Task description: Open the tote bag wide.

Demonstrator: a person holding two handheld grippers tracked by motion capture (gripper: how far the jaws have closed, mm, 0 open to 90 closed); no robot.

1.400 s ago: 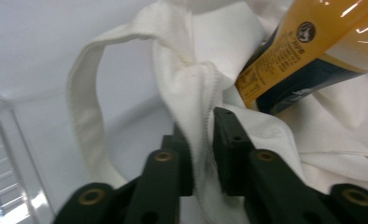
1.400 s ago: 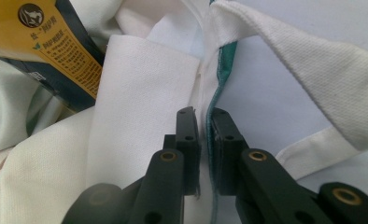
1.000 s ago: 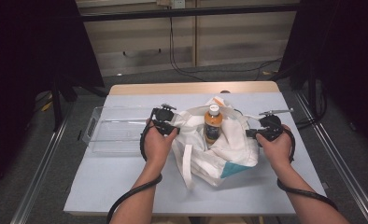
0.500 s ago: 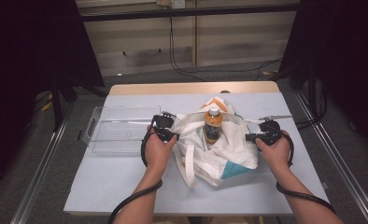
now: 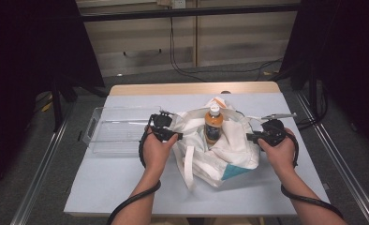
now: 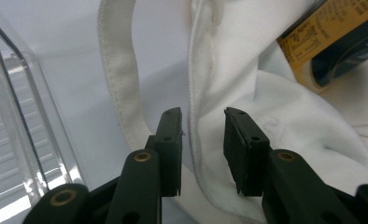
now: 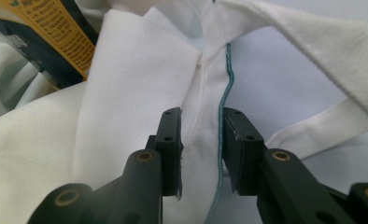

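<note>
At both bag (image 5: 229,150) rims, the 2 grippers — left (image 6: 201,140), right (image 7: 201,140) — have just been opened partway; cloth lies loose between the jaws, released.

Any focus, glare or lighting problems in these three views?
High view: table evenly lit, surroundings fall into deep shadow. Left gripper view: white bag sharp, clear tray shows bright glare, near fingers slightly soft. Right gripper view: bag seam crisp, bottle label blurred at the edge.
</note>
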